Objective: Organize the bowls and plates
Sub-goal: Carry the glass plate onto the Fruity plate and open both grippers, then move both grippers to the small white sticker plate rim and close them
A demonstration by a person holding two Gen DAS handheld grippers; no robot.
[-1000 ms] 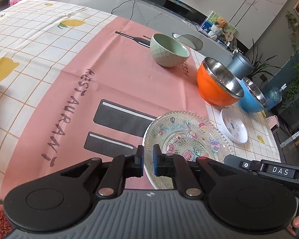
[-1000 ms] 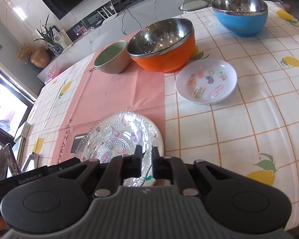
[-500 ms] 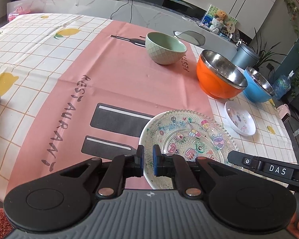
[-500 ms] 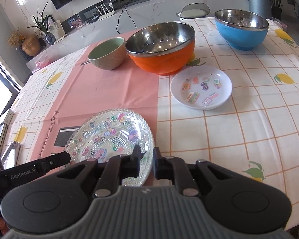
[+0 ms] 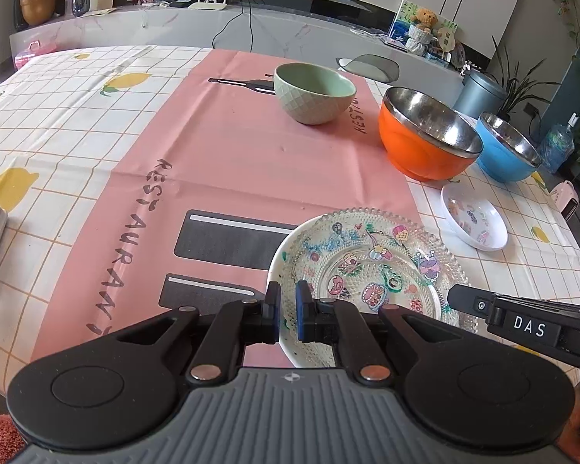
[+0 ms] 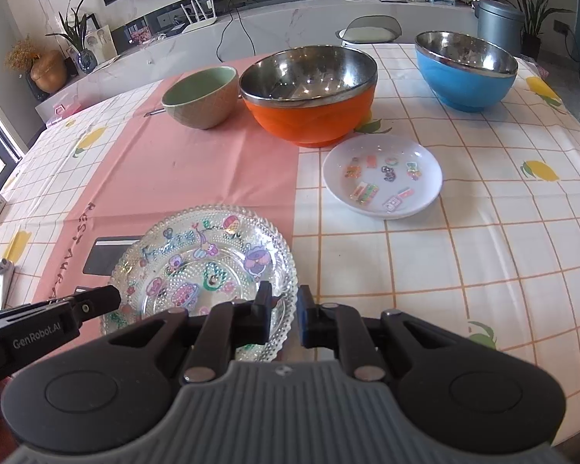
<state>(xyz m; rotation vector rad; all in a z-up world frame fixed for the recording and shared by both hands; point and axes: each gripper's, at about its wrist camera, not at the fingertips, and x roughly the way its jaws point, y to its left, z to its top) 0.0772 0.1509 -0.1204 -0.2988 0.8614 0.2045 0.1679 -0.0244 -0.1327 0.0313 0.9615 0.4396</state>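
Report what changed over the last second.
Both views tilted up toward the room. The right tongs parted slightly at the rim of the glass plate. The left tongs keep pinching its opposite rim. The orange bowl and small white plate stayed put.

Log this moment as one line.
phase: grasp | left gripper: fingers astride glass plate rim | right gripper: fingers at opposite rim | white plate: untouched
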